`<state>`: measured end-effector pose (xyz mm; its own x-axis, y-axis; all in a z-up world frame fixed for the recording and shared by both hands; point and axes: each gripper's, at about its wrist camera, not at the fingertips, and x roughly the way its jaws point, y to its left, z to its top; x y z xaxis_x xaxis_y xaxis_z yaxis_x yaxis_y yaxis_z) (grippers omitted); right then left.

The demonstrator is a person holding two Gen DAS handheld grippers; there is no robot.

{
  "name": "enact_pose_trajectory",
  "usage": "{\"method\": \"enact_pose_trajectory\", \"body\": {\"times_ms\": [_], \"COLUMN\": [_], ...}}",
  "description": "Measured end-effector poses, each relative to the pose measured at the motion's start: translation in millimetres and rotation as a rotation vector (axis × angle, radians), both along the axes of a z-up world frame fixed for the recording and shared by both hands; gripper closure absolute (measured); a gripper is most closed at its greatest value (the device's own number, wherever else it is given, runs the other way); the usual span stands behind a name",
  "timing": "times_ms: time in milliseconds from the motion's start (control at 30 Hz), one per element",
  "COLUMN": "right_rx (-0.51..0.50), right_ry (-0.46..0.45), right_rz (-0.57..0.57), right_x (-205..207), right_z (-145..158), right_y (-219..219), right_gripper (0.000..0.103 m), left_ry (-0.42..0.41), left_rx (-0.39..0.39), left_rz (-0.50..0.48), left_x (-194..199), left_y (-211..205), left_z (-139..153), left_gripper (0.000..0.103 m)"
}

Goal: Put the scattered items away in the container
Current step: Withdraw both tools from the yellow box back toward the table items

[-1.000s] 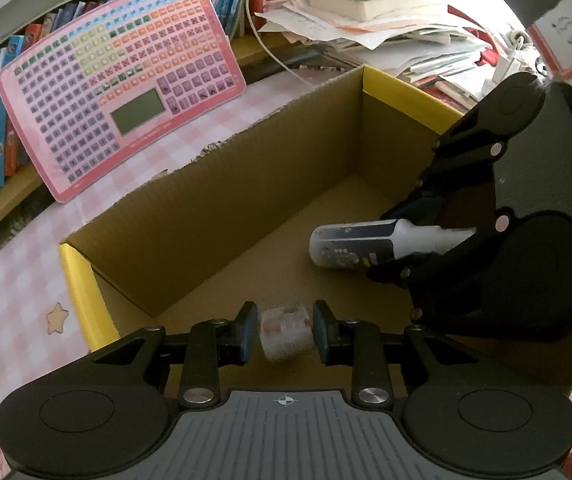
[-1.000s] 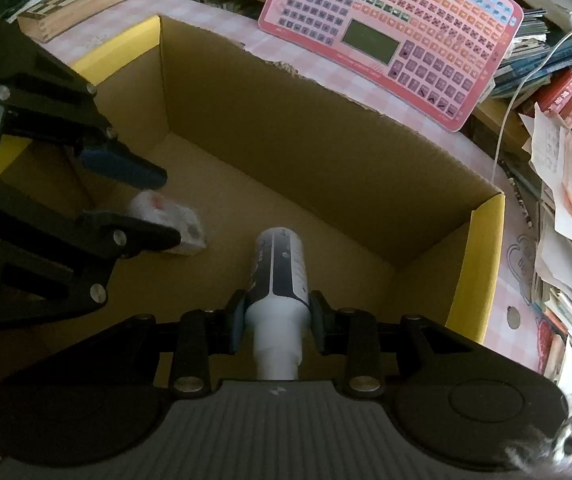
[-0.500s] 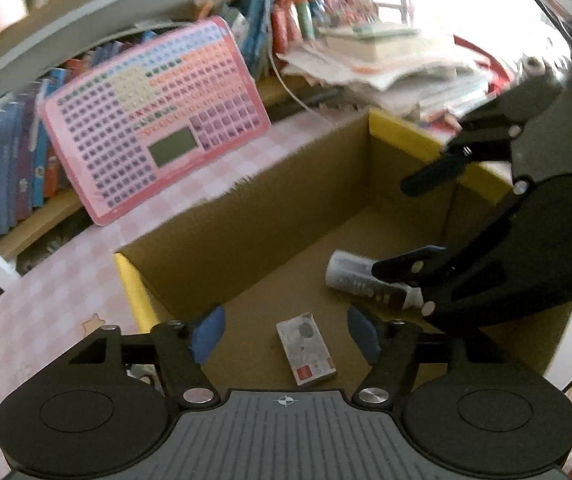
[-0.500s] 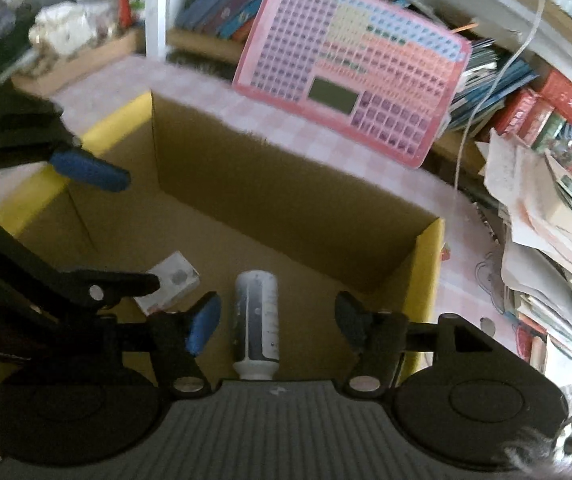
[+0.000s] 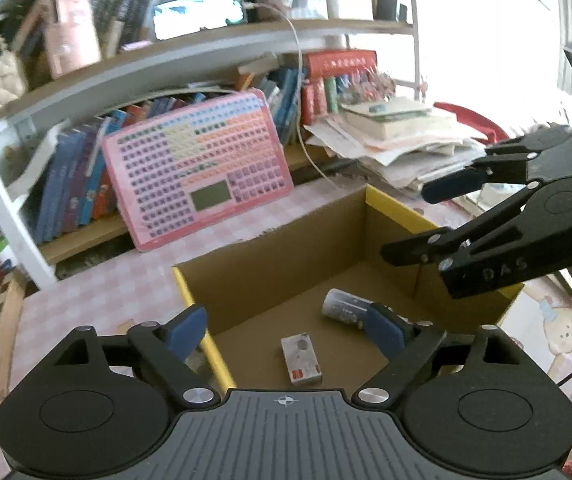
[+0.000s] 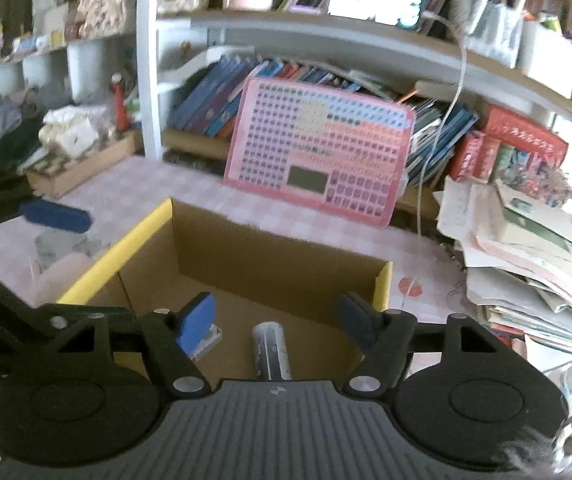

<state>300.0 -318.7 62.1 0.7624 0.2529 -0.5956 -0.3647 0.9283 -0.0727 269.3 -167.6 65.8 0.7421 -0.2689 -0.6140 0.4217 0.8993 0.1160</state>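
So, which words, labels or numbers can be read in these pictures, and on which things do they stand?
"DAS": raised letters on the right gripper body, left wrist view.
Small packet in the cardboard box: print blurred.
Bottle label: unreadable.
Pink keyboard board: keys too small.
Book spines, red boxes: blurred.

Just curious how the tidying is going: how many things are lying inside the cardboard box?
2: a small flat packet near the box's front, and a white bottle lying on its side beside it. Parts of the floor are hidden, so more may be there.
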Motion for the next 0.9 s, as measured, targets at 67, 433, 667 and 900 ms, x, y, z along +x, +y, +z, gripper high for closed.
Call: {"method": "enact_pose_trajectory", "body": {"times_ms": [67,433,667,900], "right_rx": [0.012,0.078,0.100,0.097], "right_ry": [-0.017,-0.086,-0.105,-0.110], "right_rz": [-0.021,-0.200,-0.350,-0.443], "right_x": [-8,-59,-98,-134], "right_z": [3,1,-10,-23], "right_y": [-2,-5,1,24], "right_gripper": [0.034,0.027,0.023,0.016], "left_ry": [-0.014,-0.055,-0.027,-0.022], "left_rx": [-0.017,-0.053,-0.092,-0.073], "left_rz": [0.016,0.097,0.167,0.192], "left_x": [-8,-61,-85,-105], "left_y": [8,59,100,135], "left_z": [4,5,-6,-16], "left_gripper": [0.012,0.010,0.010,0.010]}}
